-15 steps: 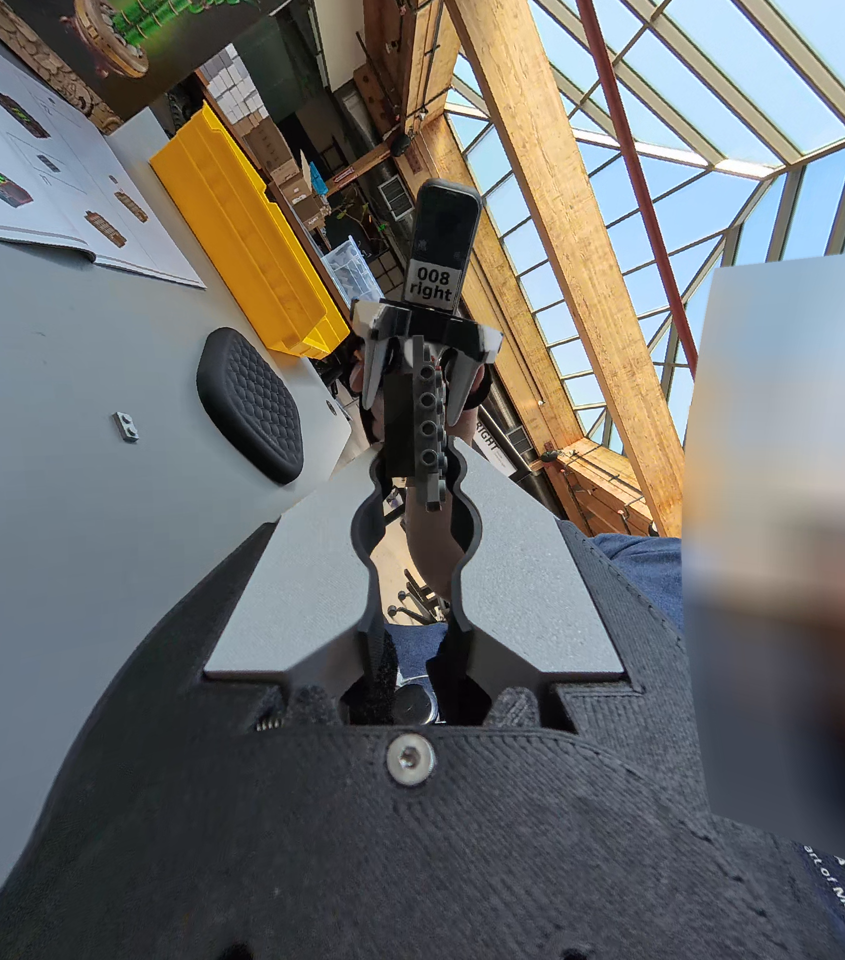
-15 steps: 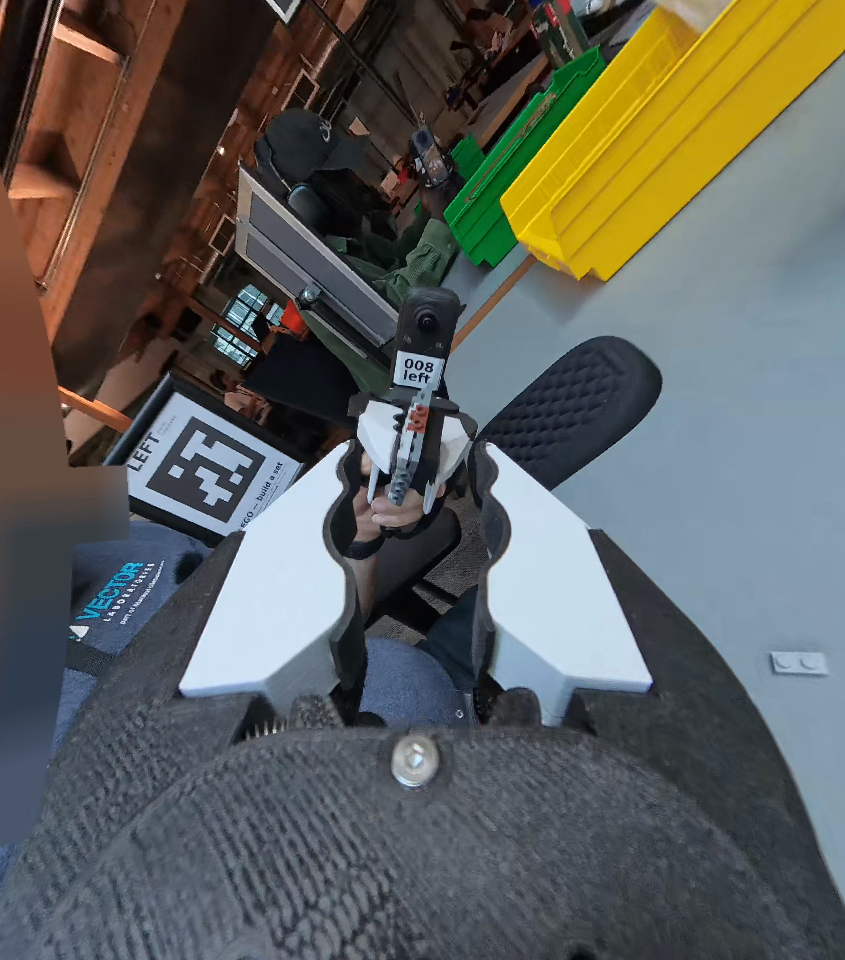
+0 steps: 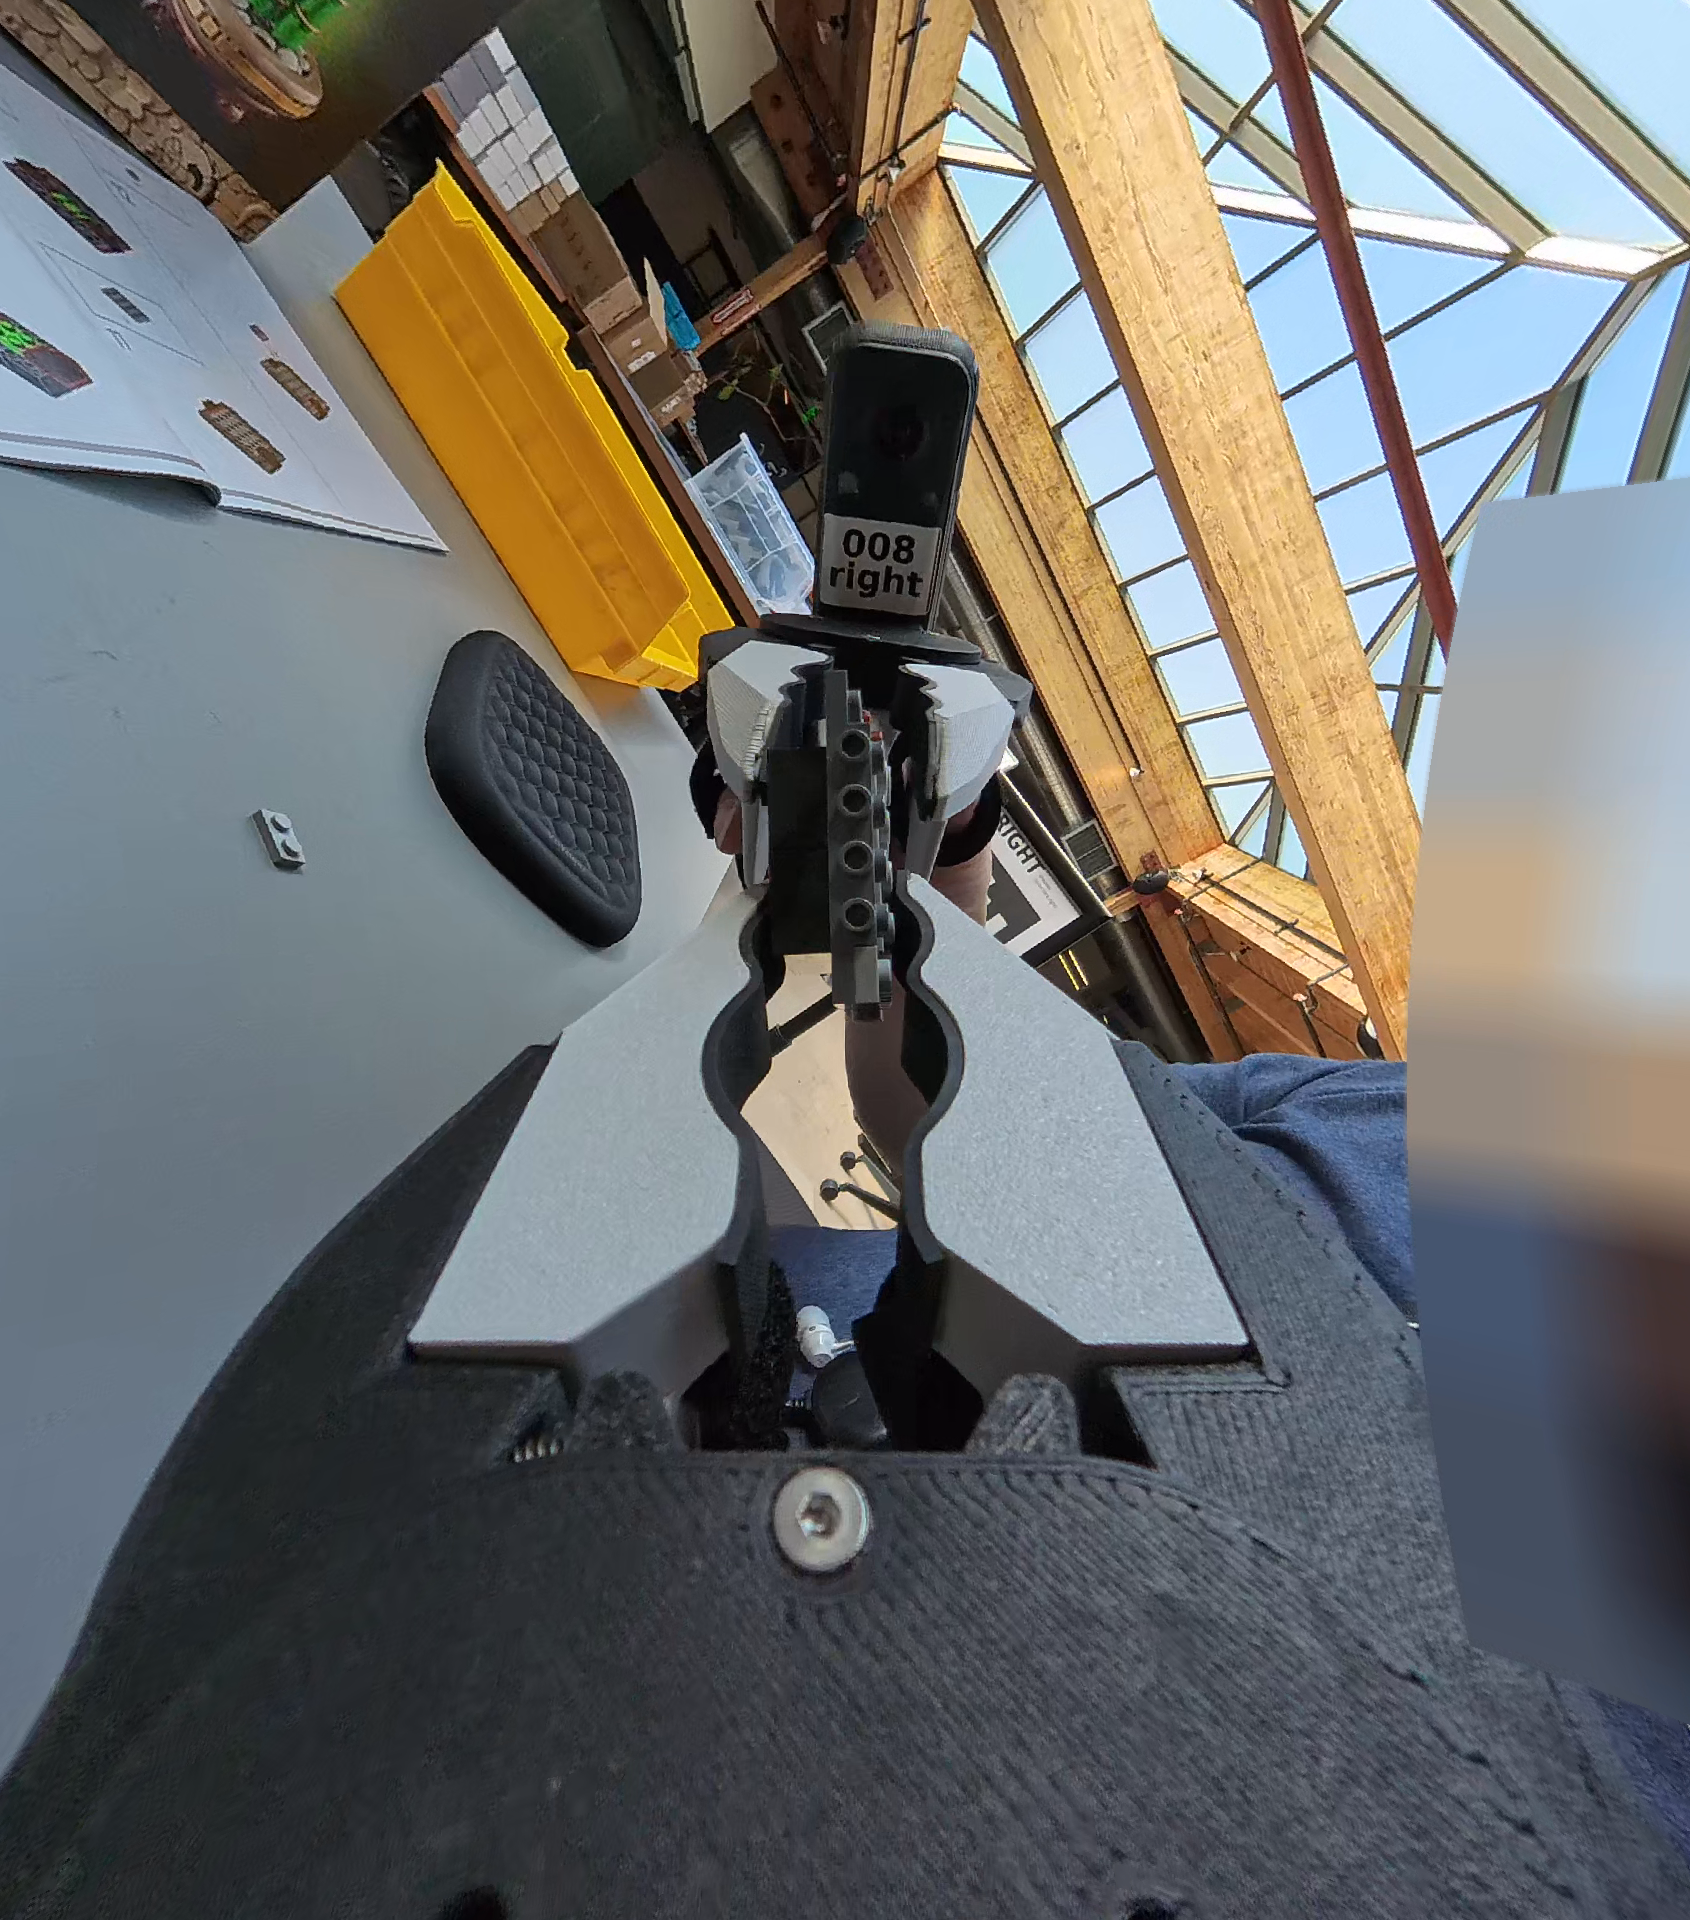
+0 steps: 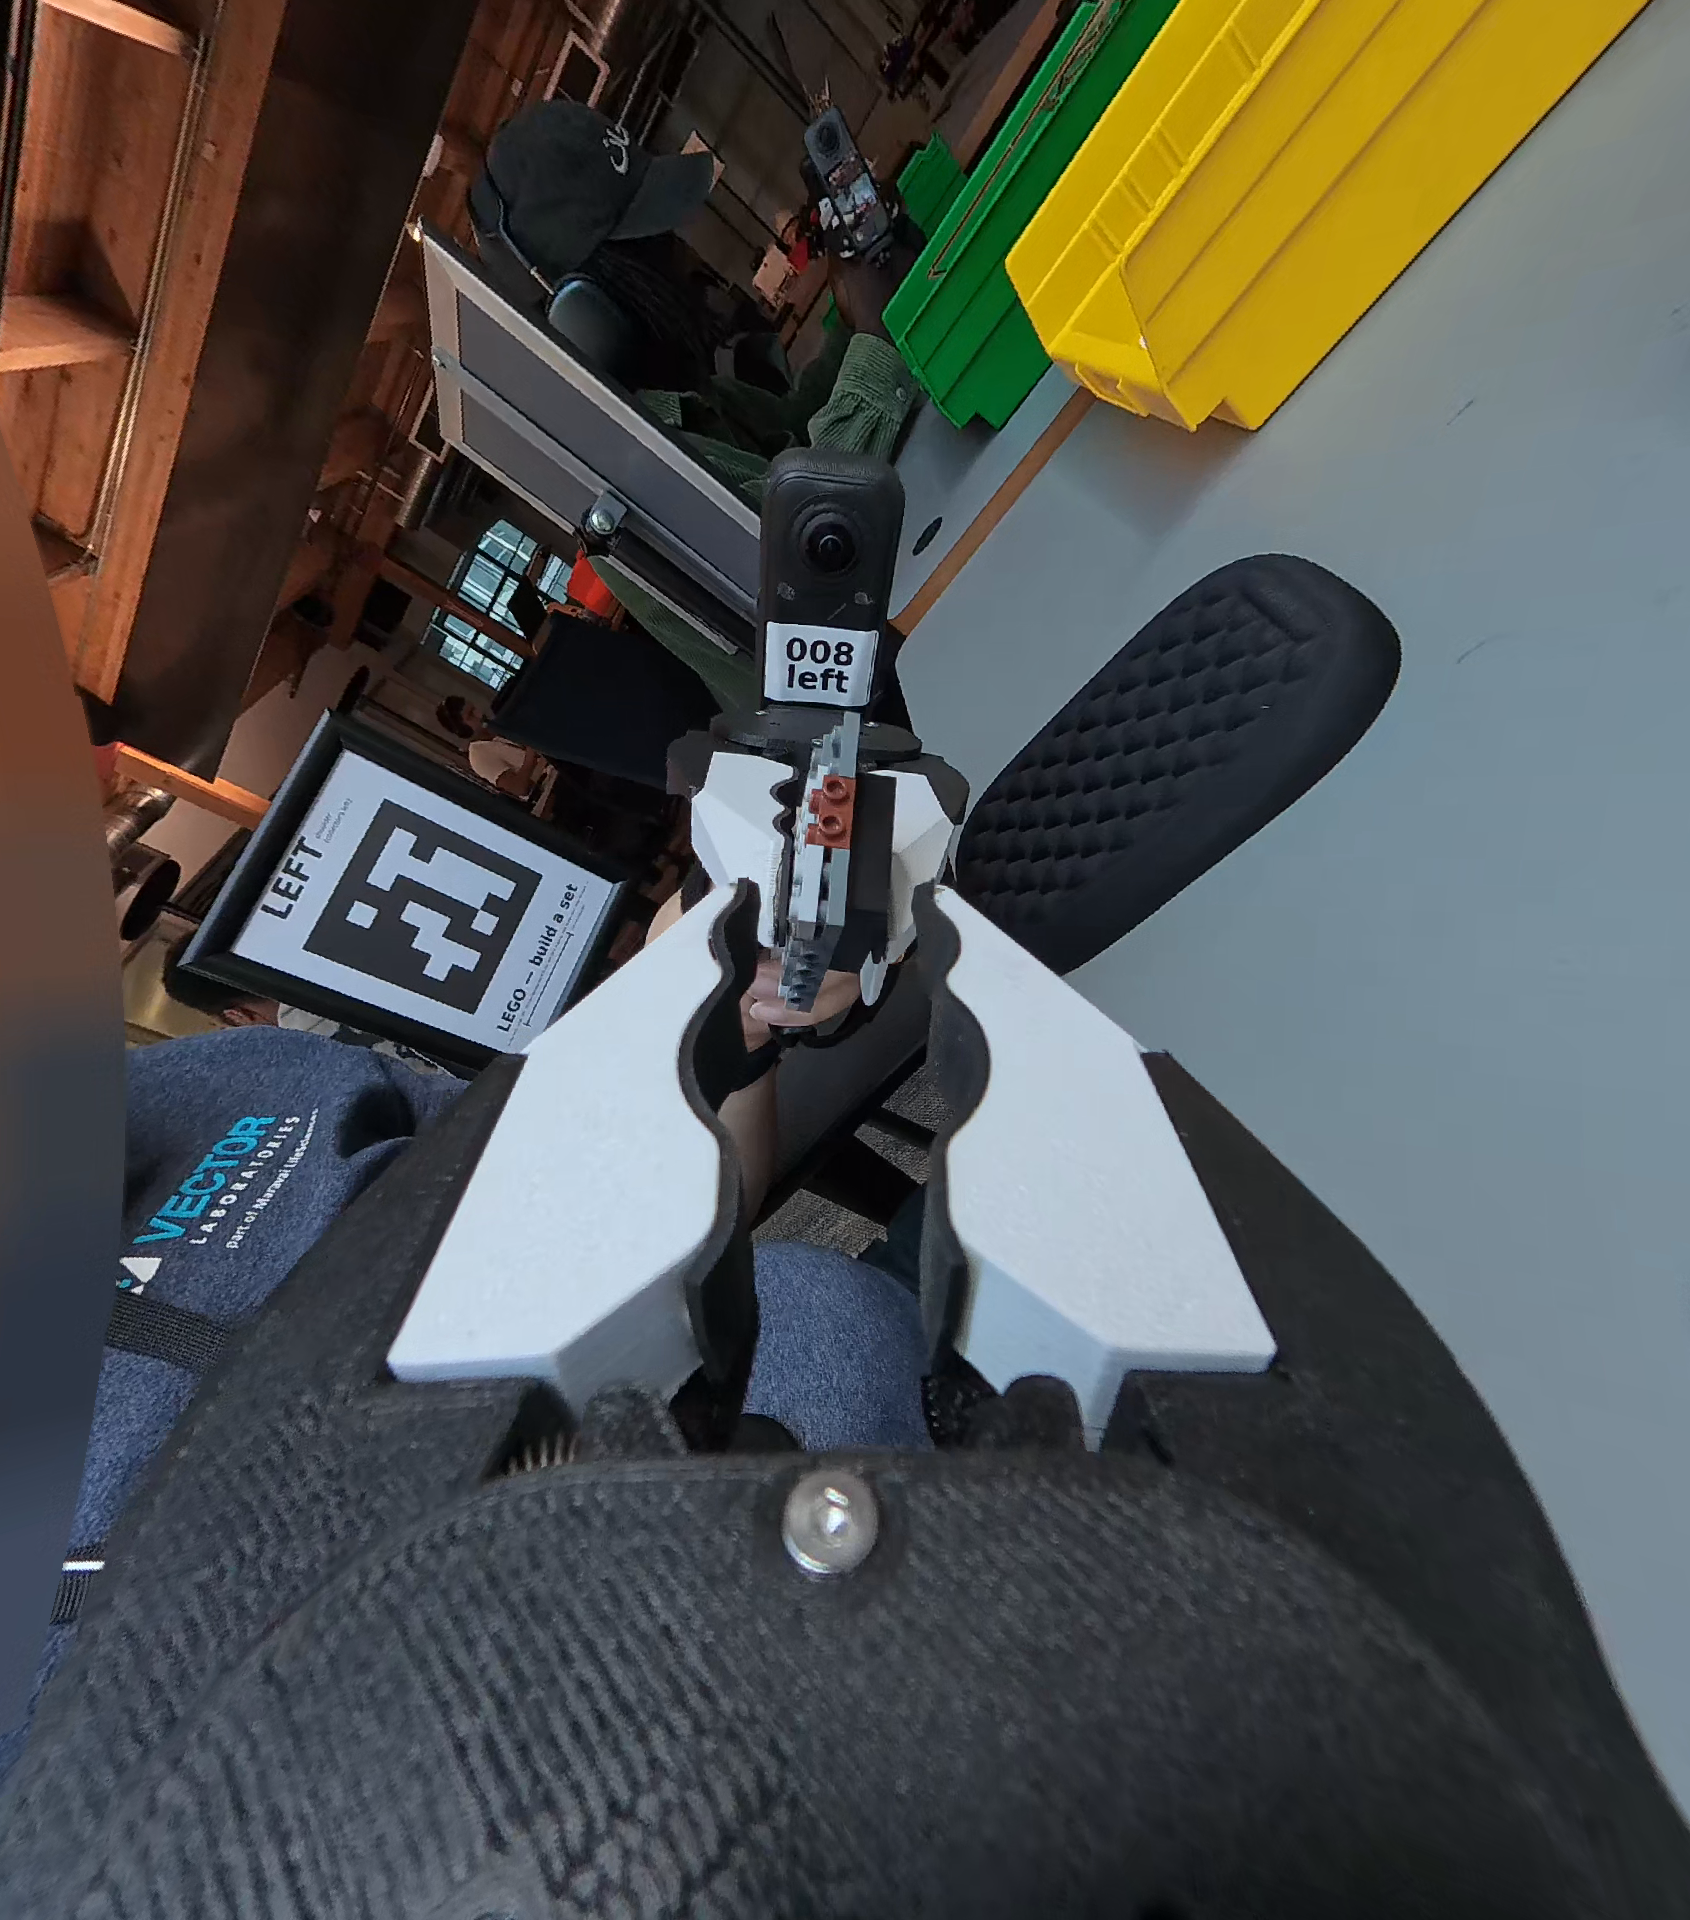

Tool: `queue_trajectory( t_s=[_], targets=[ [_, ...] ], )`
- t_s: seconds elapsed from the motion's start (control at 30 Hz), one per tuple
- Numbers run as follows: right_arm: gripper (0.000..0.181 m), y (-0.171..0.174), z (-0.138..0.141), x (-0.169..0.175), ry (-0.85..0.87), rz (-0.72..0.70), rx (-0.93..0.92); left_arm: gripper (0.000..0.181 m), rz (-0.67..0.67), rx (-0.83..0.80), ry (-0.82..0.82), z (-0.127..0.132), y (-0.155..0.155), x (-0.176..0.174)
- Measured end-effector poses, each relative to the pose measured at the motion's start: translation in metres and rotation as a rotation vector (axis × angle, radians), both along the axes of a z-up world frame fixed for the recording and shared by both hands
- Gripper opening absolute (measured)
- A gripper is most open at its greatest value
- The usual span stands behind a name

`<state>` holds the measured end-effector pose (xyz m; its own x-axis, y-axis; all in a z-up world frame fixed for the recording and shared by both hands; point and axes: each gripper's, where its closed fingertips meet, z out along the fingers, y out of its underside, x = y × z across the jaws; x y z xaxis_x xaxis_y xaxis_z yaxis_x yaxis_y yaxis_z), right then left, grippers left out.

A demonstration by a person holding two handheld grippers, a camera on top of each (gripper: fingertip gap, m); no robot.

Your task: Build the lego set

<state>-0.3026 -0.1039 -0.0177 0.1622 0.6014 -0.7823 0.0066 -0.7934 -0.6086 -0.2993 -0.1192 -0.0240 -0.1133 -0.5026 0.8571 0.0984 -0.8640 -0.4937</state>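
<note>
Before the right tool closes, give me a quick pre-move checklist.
1. Left tool gripping the lego assembly: ok, jaws snug on it.
2. Right tool open: ok, wide gap.
3. Assembly centred between the right tool's fingers: ok.
4. How deep the assembly sits inside the right tool: cannot tell.
5. Red-brown piece fully seated: cannot tell.
6. Loose grey plate on the table, apart from both tools: ok.

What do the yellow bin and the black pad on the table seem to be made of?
Yellow bin: likely rigid moulded plastic, smooth and slightly glossy. Black pad: perhaps rubber or foam, matte, with a honeycomb texture.
</note>
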Motion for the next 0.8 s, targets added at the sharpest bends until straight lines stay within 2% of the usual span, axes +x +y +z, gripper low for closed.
queue_trajectory(
  t_s=[0.2, 0.5, 0.53, 0.8],
  targets=[
    [0.017, 0.000, -0.002, -0.001, -0.004, 0.010, -0.014, 0.018, 0.011, 0.027, 0.040, -0.002, 0.000, 0.001],
    [0.015, -0.003, -0.004, 0.002, 0.019, 0.029, 0.019, 0.018, 0.043, 0.113, 0.120, -0.005, -0.002, 0.003],
    [0.007, -0.004, -0.002, 0.003, 0.039, 0.035, 0.032, 0.018, 0.047, 0.128, 0.133, -0.005, -0.003, 0.003],
    [0.008, -0.010, 0.004, 0.005, 0.131, 0.051, 0.037, 0.018, 0.046, 0.193, 0.147, -0.002, -0.008, 0.006]
  ],
)
